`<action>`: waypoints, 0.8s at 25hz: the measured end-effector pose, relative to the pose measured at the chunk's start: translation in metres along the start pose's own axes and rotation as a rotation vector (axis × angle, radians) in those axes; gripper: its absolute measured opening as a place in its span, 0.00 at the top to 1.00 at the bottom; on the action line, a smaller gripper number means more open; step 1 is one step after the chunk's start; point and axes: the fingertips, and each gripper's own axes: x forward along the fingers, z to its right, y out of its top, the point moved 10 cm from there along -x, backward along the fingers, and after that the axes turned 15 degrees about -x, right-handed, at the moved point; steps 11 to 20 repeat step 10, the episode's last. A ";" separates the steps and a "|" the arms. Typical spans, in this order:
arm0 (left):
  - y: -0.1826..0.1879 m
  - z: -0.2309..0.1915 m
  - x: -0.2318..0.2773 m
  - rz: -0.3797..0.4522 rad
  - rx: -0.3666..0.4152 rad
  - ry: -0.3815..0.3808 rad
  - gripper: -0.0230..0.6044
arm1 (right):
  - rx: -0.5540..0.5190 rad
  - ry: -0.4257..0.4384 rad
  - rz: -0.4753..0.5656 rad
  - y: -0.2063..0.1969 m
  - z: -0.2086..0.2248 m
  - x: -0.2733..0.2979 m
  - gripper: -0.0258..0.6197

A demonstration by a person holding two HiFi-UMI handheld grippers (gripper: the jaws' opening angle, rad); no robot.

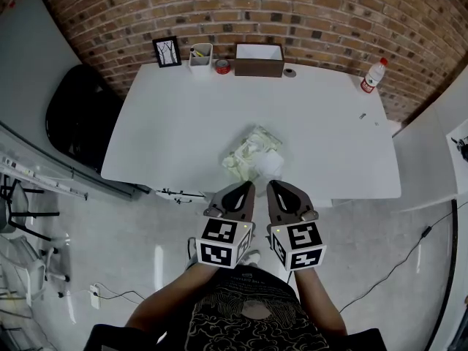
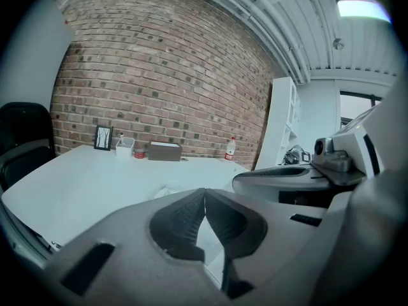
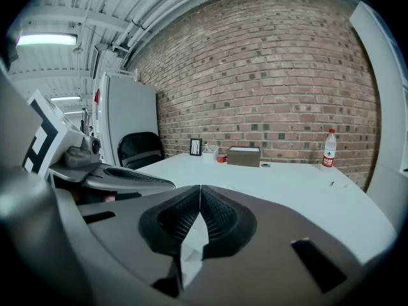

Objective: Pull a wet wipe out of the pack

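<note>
Near the table's front edge: wet wipe pack (image 1: 251, 153), lying just ahead of both gripper tips and apart from them
Pack look: soft and crumpled, with a pale greenish-cream wrapper; there is a whiter patch at its near right end, and whether that is a wipe or a flap cannot be told
Table (image 1: 168, 130): white, smooth top with rounded corners
Far edge: small picture frame (image 1: 167, 51), white cup (image 1: 199, 57), red tin (image 1: 222, 66) and brown box (image 1: 259, 60) in a row; a bottle (image 1: 372, 75) with a red cap stands near the far right corner
Room: brick wall (image 1: 307, 13) behind the table, black chair (image 1: 77, 115) at the table's left, grey floor (image 1: 110, 225) below
Pack axis: long axis runs on a slant, from near left to far right in the head view; which end faces the person cannot be made out
Left gripper (image 1: 246, 189): jaws pressed together at the tips, nothing between them, held at the table's near edge
Right gripper (image 1: 273, 187): jaws also closed tip to tip and empty, just beside the left gripper
</note>
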 end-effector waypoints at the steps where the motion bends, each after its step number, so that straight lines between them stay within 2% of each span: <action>1: 0.000 0.000 0.000 0.000 0.000 0.000 0.94 | 0.000 0.000 0.000 0.000 0.000 0.000 0.93; 20: 0.000 -0.003 -0.001 0.001 -0.002 0.000 0.94 | -0.003 0.001 0.004 0.002 -0.002 0.003 0.93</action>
